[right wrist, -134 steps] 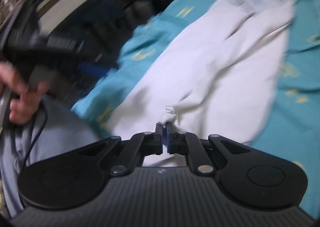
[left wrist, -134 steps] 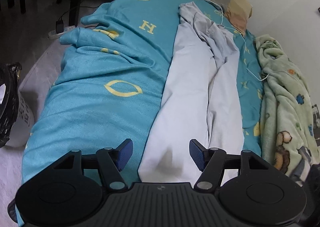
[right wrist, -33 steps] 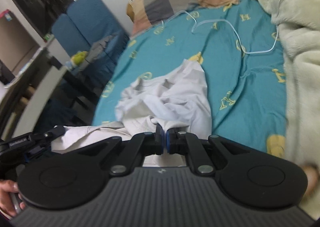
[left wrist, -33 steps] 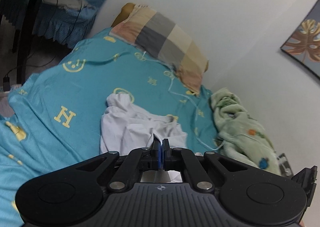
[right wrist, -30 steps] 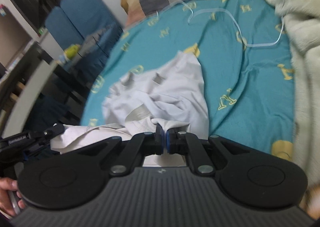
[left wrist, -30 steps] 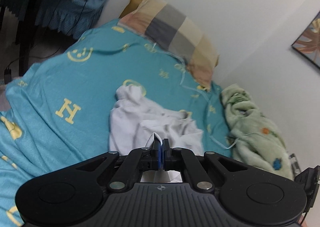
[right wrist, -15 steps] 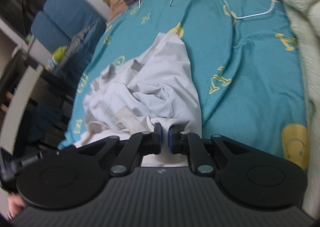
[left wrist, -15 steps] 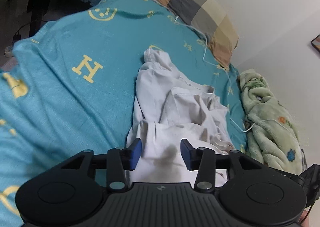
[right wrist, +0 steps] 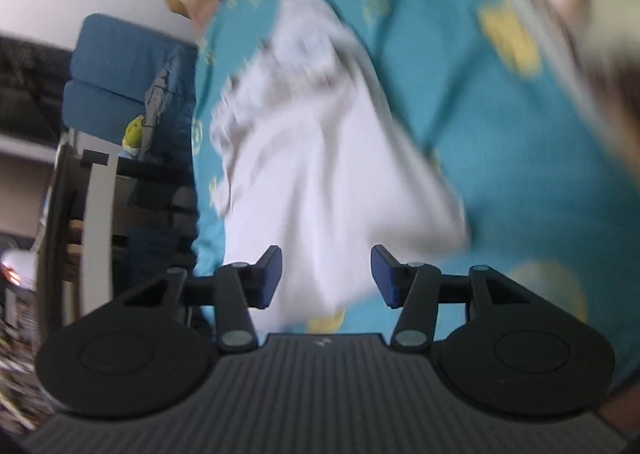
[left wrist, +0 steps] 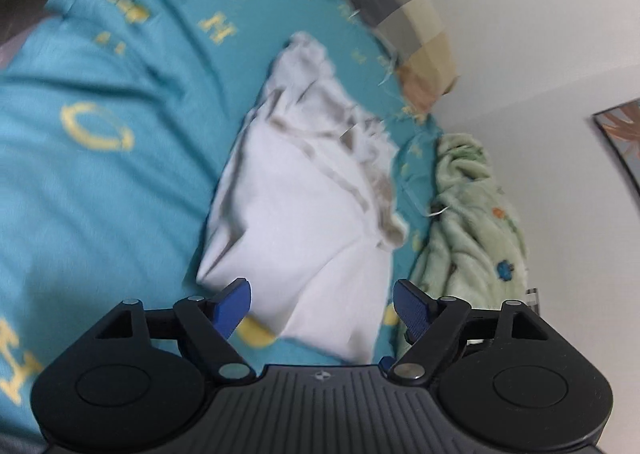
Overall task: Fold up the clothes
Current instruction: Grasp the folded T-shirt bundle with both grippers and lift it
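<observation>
Teal bedspread point(left wrist: 100, 182) with yellow letter and ring prints covers the bed. White garment point(left wrist: 304, 214) lies bunched near the middle of the bedspread, its crumpled end toward the checked pillow point(left wrist: 404, 26) at the head edge. Green fleece blanket point(left wrist: 472, 214) runs along the wall-side edge. Left gripper point(left wrist: 322, 304): jaws spread wide, nothing held, hanging over the garment's near end. Right gripper point(right wrist: 325, 275): jaws likewise wide apart and empty, above the same near end. Both views motion-blurred; contact with the cloth cannot be told.
</observation>
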Demonstrator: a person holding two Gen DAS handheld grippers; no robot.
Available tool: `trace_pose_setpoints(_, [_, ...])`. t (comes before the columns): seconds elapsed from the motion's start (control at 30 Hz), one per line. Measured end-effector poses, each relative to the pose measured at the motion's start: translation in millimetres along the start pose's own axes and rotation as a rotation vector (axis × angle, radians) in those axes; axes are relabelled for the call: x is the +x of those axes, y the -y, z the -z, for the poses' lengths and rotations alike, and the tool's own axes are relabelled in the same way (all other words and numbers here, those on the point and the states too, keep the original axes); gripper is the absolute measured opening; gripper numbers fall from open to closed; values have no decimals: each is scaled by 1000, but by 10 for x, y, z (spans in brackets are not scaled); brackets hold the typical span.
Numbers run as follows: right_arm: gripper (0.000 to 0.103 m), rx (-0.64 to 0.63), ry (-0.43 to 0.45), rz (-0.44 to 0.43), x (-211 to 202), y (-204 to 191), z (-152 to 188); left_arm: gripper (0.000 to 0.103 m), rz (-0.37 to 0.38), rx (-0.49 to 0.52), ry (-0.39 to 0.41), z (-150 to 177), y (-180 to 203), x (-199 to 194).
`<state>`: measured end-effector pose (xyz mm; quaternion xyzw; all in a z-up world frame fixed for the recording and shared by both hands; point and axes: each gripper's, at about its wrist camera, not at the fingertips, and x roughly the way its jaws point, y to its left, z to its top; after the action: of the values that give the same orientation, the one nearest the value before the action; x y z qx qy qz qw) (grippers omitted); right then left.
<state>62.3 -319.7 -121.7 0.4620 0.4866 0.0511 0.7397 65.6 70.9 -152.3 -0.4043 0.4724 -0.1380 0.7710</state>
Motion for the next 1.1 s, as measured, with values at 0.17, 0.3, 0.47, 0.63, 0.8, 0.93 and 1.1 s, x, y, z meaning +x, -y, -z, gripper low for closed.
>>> trace_pose_setpoints(0.17, [53,129,-40,19,127,221,202,80,11,-110,-67,253,-181,68])
trace_pose_setpoints(0.3, [52,185,-1,52,242,364,167,78,28,-196,-61,228,-327,269])
trace_pose_setpoints(0.47, [53,211,68,71,363,466,74,63,27,-264,-44,156,-475,432])
trace_pose_setpoints(0.63, [26,167,131,46,410,414,-27,26,67,-278,-10,60,-545,419])
trace_pose_setpoints(0.8, [13,122,168,9,393,341,-89,11,134,-248,26,-18,-504,331])
trace_pose_setpoints(0.93, [12,58,225,-35,233,191,-81,10,179,-204,67,-24,-412,170])
trace_pose_setpoints(1.1, [9,29,245,-100,-40,55,-41,9,217,-210,92,-12,-349,-88])
